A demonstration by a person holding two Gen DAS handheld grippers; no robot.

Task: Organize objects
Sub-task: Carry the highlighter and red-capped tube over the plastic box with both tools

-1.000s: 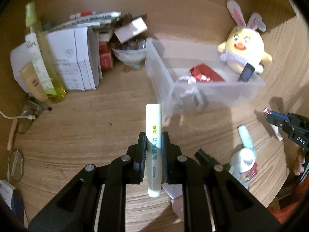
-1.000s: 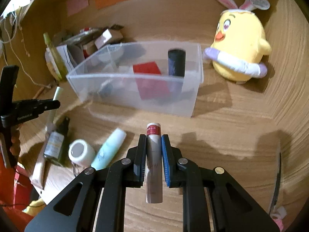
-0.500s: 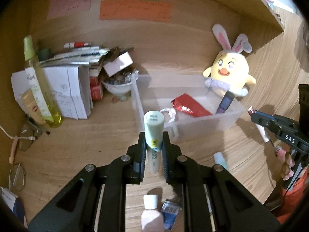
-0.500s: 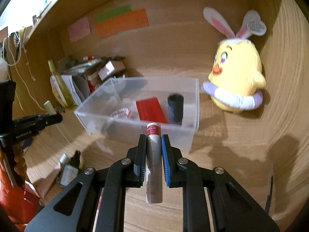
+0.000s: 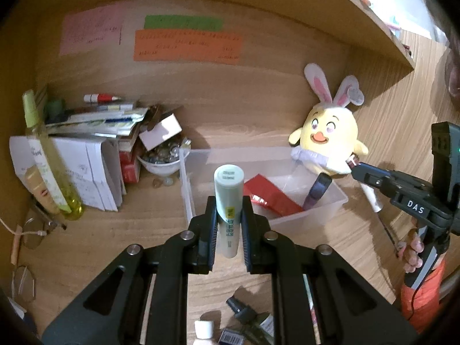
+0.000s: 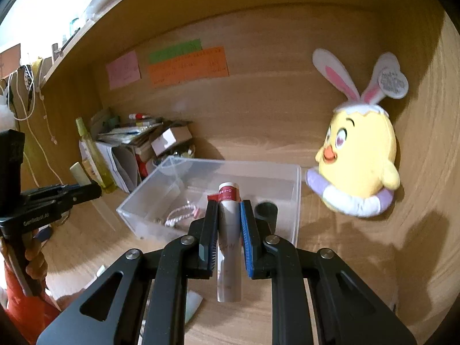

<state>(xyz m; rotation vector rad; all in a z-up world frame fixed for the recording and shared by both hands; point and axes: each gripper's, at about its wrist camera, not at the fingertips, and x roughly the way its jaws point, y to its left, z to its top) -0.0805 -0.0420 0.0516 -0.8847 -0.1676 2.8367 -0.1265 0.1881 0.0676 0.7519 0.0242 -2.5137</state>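
Bracelet (image 6: pixel 181 215) shows only rightward.

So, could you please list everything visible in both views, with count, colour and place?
pale green tube: 1, in left gripper
white tube with red band: 1, in right gripper
clear plastic bin: 1, desk centre
red packet: 1, inside bin
dark cylinder: 1, inside bin
chick plush with bunny ears: 1, yellow, right of bin
sticky notes: 3, pink, green, orange, back wall
yellow spray bottle: 1, far left
white bowl: 1, left of bin
left gripper: shut
right gripper: shut
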